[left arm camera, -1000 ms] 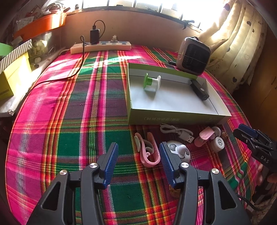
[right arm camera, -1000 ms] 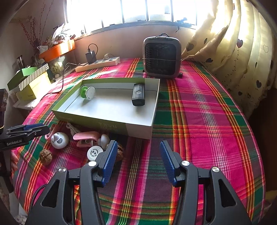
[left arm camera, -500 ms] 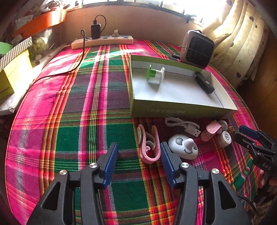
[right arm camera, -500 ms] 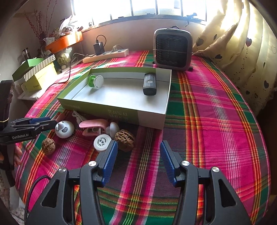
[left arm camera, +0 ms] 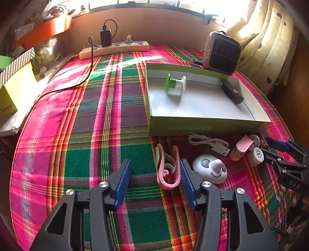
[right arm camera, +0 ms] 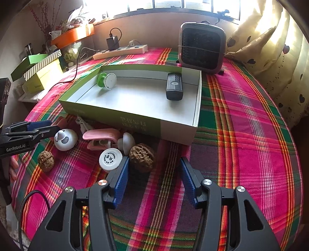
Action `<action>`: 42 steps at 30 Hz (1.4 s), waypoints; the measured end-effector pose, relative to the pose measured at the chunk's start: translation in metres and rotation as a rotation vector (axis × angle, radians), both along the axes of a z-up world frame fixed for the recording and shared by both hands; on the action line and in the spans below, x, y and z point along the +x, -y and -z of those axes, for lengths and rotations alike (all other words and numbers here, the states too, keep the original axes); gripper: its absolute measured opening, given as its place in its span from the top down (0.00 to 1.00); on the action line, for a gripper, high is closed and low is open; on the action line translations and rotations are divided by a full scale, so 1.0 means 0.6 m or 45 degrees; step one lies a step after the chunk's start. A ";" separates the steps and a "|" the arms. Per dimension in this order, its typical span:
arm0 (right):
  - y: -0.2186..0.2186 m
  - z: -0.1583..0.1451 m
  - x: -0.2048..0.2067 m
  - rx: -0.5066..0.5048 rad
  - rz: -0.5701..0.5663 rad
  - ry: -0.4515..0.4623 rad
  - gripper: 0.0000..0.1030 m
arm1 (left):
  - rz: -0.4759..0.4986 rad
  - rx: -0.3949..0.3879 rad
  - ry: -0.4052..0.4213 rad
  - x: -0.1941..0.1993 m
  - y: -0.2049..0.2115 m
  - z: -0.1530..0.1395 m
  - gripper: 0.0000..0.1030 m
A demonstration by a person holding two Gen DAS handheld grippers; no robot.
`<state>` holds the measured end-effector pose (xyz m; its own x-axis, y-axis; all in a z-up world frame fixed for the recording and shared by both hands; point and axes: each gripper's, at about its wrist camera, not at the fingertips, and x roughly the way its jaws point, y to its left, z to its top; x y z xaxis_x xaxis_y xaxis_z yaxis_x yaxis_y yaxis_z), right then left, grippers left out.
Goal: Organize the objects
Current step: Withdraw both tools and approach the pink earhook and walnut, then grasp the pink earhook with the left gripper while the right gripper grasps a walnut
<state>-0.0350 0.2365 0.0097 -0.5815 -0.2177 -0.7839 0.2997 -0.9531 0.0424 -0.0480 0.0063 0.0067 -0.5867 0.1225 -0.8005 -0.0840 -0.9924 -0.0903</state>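
Box (right arm camera: 108, 113) holds green-and-white spool (right arm camera: 107, 80) and black device (right arm camera: 173, 89).

Bare cloth (left arm camera: 108, 119) left of box (left arm camera: 202, 126), clutter crowding its front wall

Home, living room or bedroom corner by a window. Round table under a plaid cloth (right arm camera: 241, 135) in pink, green, orange. Cream curtain (right arm camera: 274, 58) with heart print at right, sunlit window (right arm camera: 173, 5) behind. Power strip (left arm camera: 114, 49) with a charger (left arm camera: 105, 37) plugged in along the wall. Small heater (right arm camera: 202, 50) on the table. Shelf at left crowded with gift boxes (right arm camera: 42, 67), an orange tray (right arm camera: 73, 35) and dried twigs (right arm camera: 41, 19). Household clutter, no work or shop gear.
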 end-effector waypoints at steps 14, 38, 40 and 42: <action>0.002 0.002 -0.016 0.048 0.006 -0.004 0.42 | 0.018 -0.096 -0.060 -0.006 -0.012 0.005 0.52; -0.004 -0.001 -0.013 0.046 0.031 -0.014 0.56 | 0.035 -0.104 -0.071 -0.001 -0.016 0.003 0.79; -0.005 -0.001 -0.013 0.047 0.034 -0.017 0.63 | 0.035 -0.101 -0.072 -0.001 -0.016 0.003 0.79; -0.006 -0.002 -0.012 0.045 0.032 -0.018 0.66 | 0.034 -0.098 -0.071 -0.001 -0.017 0.003 0.79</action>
